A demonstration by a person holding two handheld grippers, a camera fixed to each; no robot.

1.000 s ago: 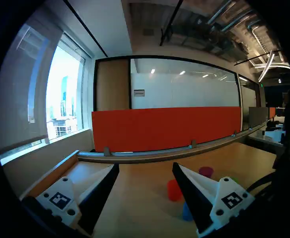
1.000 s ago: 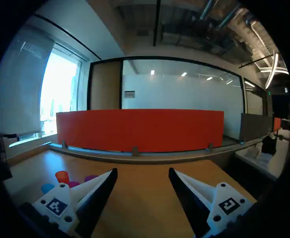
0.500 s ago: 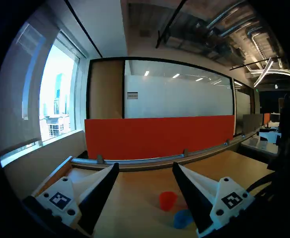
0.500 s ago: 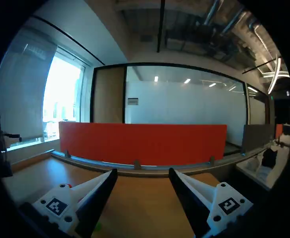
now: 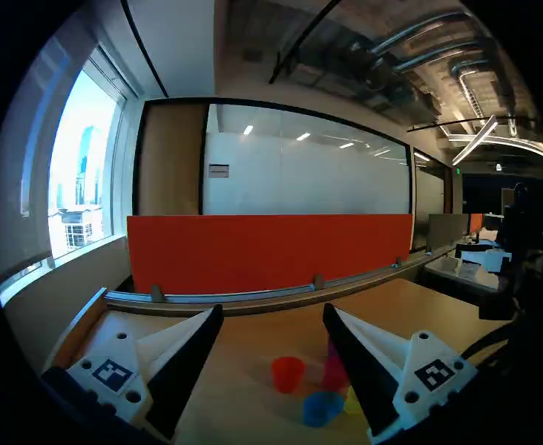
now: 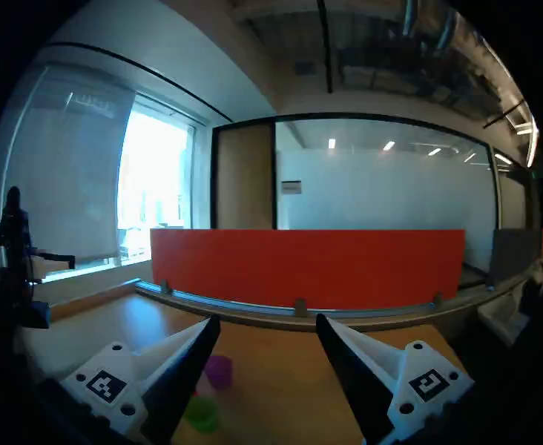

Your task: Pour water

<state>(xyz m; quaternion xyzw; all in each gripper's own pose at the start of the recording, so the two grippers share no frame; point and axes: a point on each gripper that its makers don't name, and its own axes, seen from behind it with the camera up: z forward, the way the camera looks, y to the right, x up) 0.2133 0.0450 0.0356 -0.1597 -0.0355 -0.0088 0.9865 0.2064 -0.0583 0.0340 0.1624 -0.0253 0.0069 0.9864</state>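
Note:
In the left gripper view, my left gripper (image 5: pixel 271 326) hangs open above a wooden desk (image 5: pixel 249 348), nothing between its fingers. Below it stand a red cup (image 5: pixel 287 373), a blue cup (image 5: pixel 322 408), a magenta cup (image 5: pixel 334 368) and a bit of a yellow cup (image 5: pixel 351 401) partly behind the right finger. In the right gripper view, my right gripper (image 6: pixel 266 326) is open over the same desk (image 6: pixel 294 371). A purple cup (image 6: pixel 218 371) and a green cup (image 6: pixel 202 413) stand close to its left finger.
An orange divider panel (image 5: pixel 268 251) runs along the desk's far edge, with a glass wall behind. A window (image 5: pixel 79 185) is at the left. A dark stand (image 6: pixel 15 259) rises at the left of the right gripper view. Another desk with items (image 5: pixel 479 259) lies far right.
Both views have swung. The cups have slid toward the middle of the left gripper view, with the magenta and yellow ones now showing. Purple and green cups have come into the right gripper view.

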